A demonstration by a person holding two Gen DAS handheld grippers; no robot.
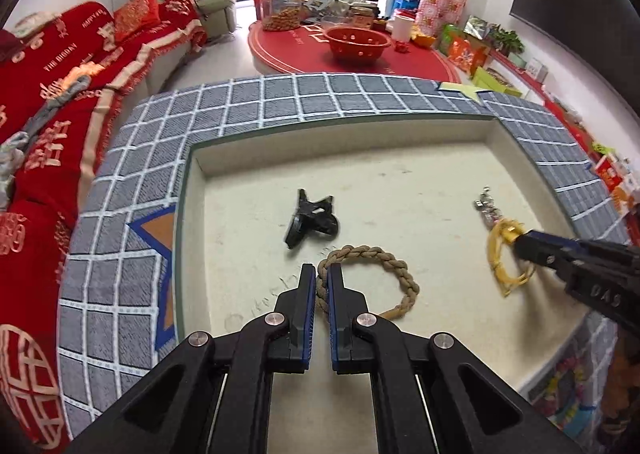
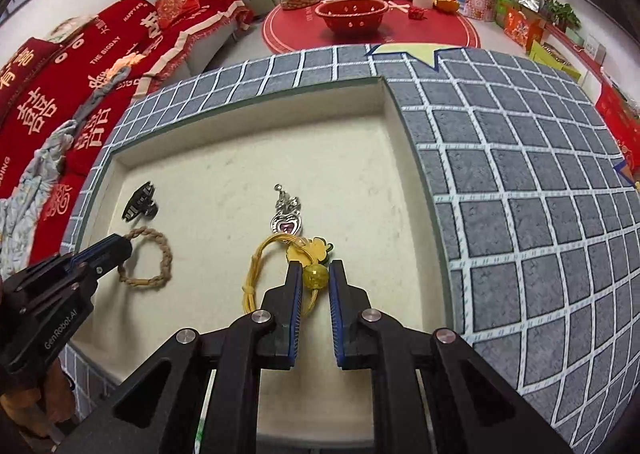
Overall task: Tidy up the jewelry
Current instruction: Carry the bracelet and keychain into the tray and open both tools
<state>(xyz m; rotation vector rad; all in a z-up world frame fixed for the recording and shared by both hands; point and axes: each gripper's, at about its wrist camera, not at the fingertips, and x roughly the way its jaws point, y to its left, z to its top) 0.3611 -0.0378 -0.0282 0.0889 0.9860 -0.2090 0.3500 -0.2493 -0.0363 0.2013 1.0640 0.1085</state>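
— So, what are you holding right now?

— Your left gripper (image 1: 321, 278) is clamping the braided rope bracelet (image 1: 370, 274), a tan cord plaited into a rough, matte ring. The fingers are pinching one side of the loop, so the rest is trailing flat on the tray floor near the near edge.

— And the other hand?

— Your right gripper (image 2: 316, 274) is closing on the yellow cord bracelet (image 2: 260, 274) at its faceted, translucent yellow bead (image 2: 316, 275). Gripping the bead looks sensible to me: it is the one firm, round part, while the thin glossy cords are slack and would slip.

— What else is lying there?

— A silver heart charm (image 2: 286, 220), shiny metal with a pinkish stone, is lying just beyond the yellow cord, near a flat yellow flower piece (image 2: 310, 252); whether they are joined I cannot tell. A black hair claw (image 1: 310, 220), hard plastic with teeth, is sitting tipped on its side toward the tray's middle, apart from the rope.

— And the carrier?

— A shallow cream tray (image 1: 400, 142) with low walls and a slightly scuffed floor is keeping the pieces from rolling off. It is resting on a grey grid cloth (image 1: 280, 98), nubby in weave with white lines.
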